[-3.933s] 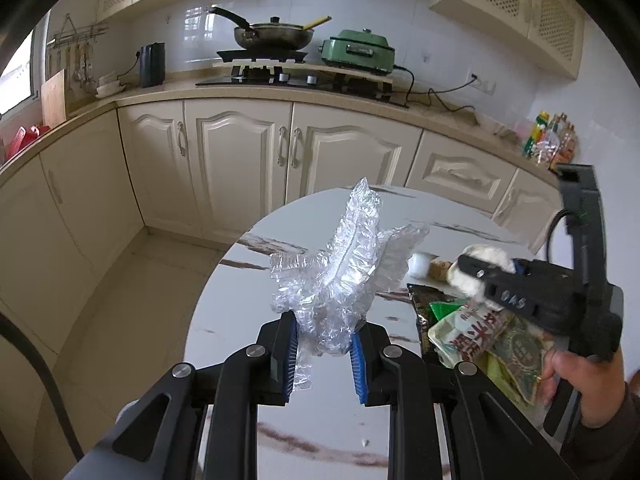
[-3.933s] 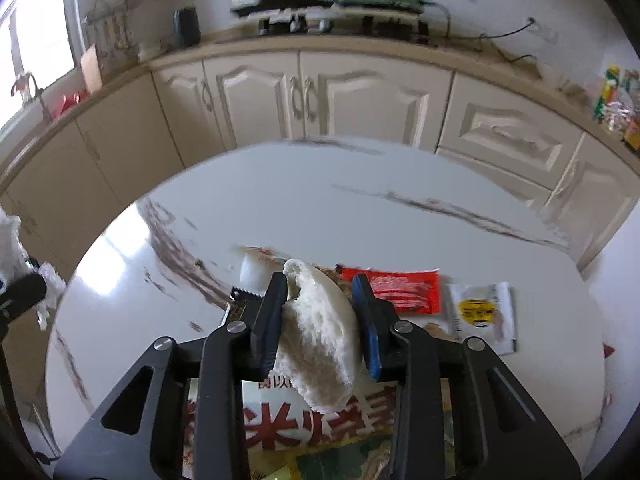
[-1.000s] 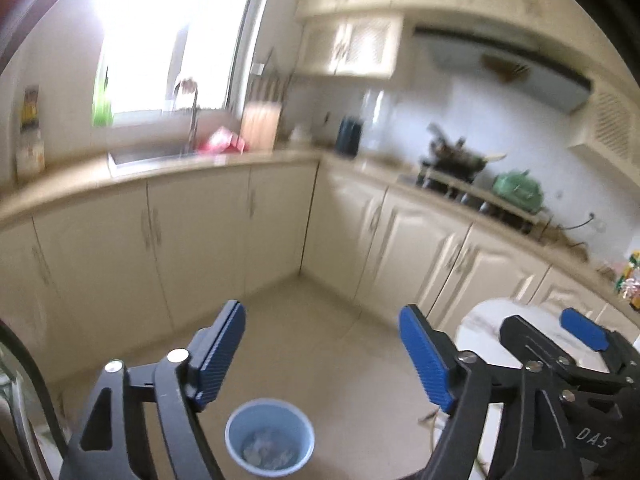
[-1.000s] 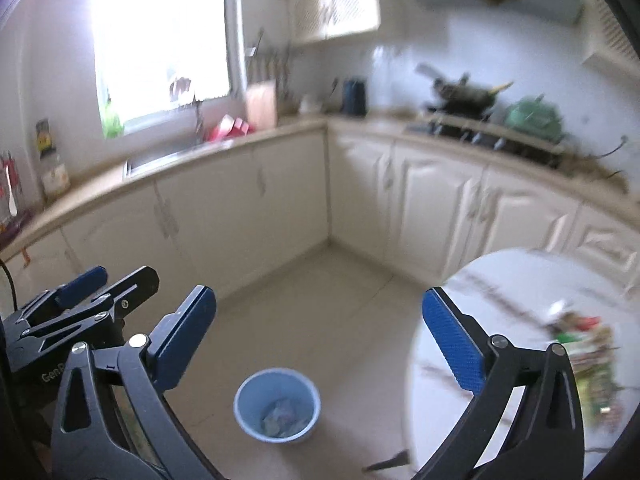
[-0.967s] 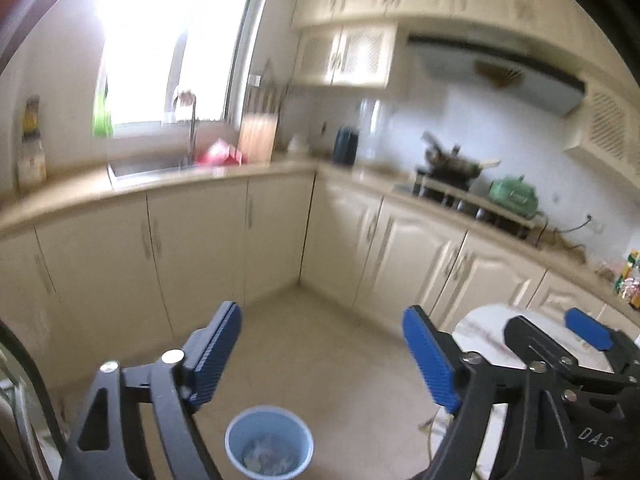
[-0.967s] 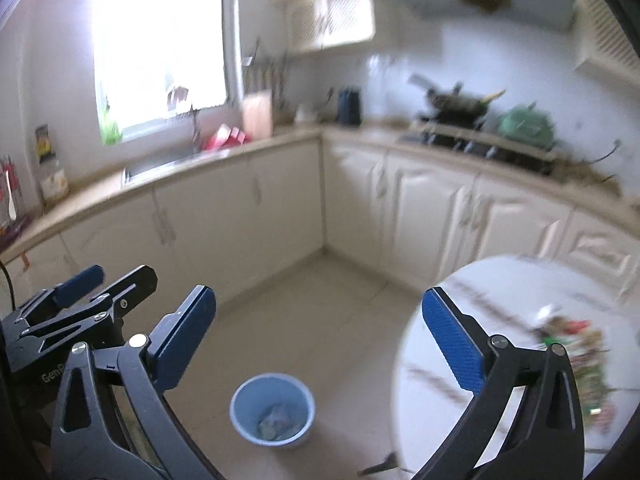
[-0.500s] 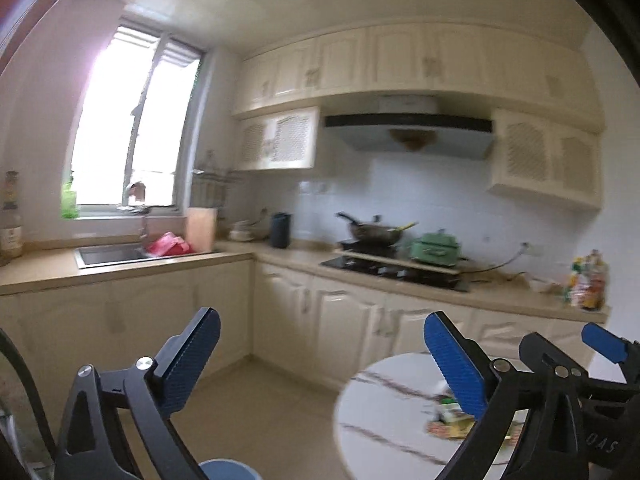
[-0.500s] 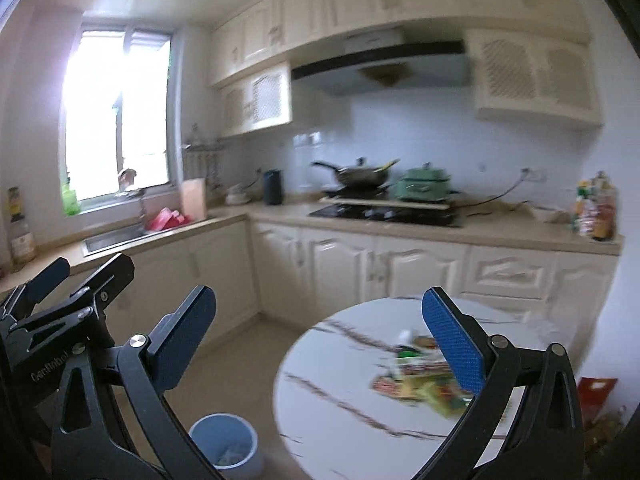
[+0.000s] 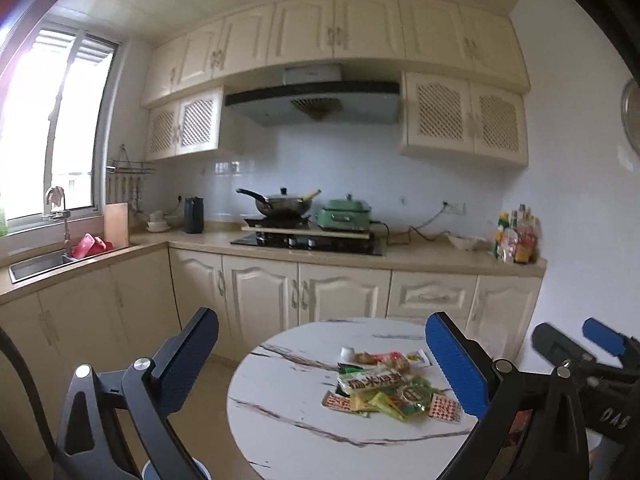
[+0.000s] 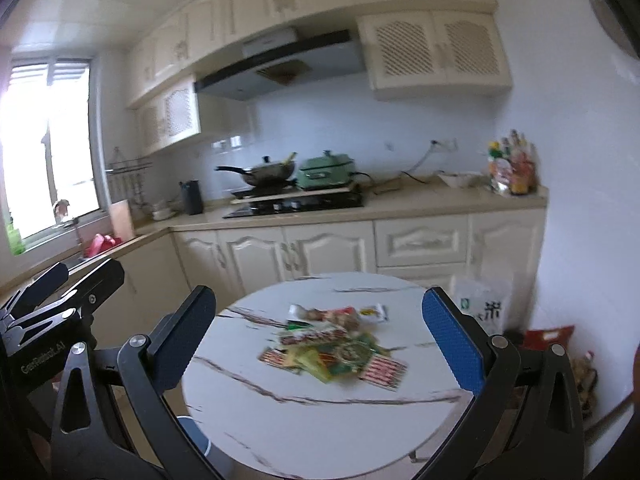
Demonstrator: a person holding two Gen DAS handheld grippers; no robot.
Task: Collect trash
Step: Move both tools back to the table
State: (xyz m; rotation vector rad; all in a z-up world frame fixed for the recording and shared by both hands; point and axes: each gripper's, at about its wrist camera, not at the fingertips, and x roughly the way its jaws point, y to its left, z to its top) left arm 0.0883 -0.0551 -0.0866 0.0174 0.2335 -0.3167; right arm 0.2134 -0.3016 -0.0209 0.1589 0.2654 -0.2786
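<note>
A: We hold the left gripper (image 9: 320, 364) spread wide, nothing between its blue pads (image 9: 456, 364).

B: The right gripper (image 10: 320, 340) gapes empty too. Ahead of both claws, the heap of crinkled colourful snack wrappers (image 9: 384, 390) lies on the round white marble-patterned table (image 9: 288, 432).

A: The blue plastic bin (image 10: 196, 432) sits below, by the table's edge.

A round table (image 9: 304, 432) stands in front of a run of base cabinets (image 9: 304, 296). A heap of wrappers (image 9: 384, 392) lies on the table, toward its right side. Behind, on the counter, a stove (image 9: 308, 240) carries a wok (image 9: 280, 204) on the left and a lidded cooker (image 9: 346, 216) on the right. Further left stands a kettle (image 9: 193, 220); a sink (image 9: 36, 264) sits under the window (image 9: 52, 140) at far left. Bottles (image 9: 516, 236) cluster at the counter's right end. A bin (image 10: 196, 440) sits on the floor just left of the table.
</note>
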